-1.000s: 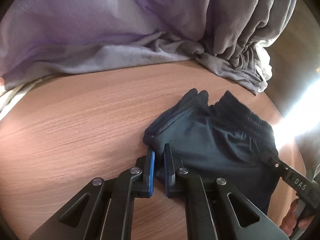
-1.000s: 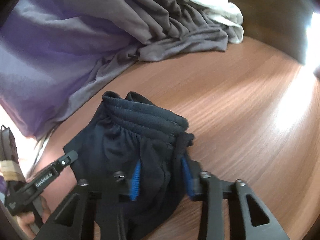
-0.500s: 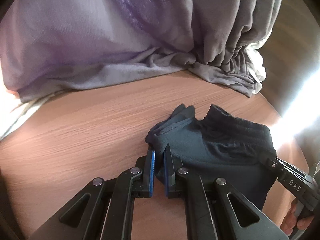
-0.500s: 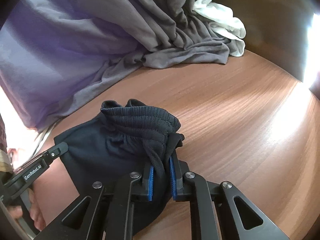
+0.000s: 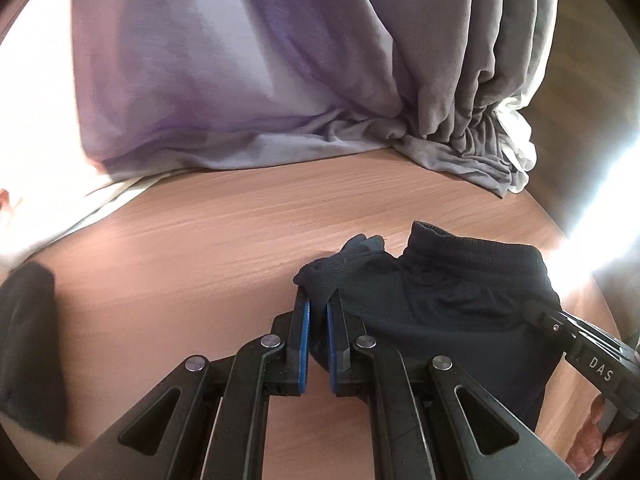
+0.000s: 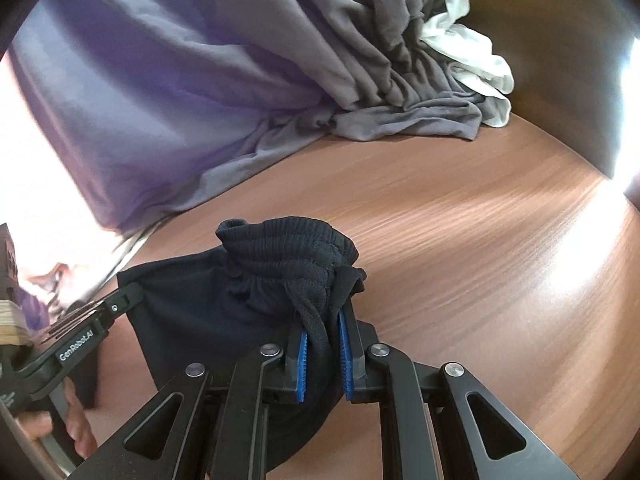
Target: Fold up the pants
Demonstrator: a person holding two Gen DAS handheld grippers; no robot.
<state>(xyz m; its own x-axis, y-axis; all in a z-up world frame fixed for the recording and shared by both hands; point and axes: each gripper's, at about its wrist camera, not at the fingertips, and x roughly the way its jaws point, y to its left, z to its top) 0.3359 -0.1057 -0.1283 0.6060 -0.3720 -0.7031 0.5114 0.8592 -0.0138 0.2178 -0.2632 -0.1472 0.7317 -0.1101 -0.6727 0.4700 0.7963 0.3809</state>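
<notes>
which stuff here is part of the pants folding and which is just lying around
Part of the job:
- dark pants
- left claw, shut on the pants
- right claw, shut on the waistband

Just lying about:
- purple-grey cloth
- white cloth
- wooden table

The left gripper point(image 5: 318, 312) is matte black, with two flat fingers point(image 5: 301, 340) lined in ribbed blue pads, angular link arms with triangular cut-outs, and round silver pivot screws. The right gripper point(image 6: 323, 334) has the same build. From the side, the right gripper's body shows white letters "DAS"; the left gripper's reads "GenRobot.AI", with a small screw near its tip.
</notes>
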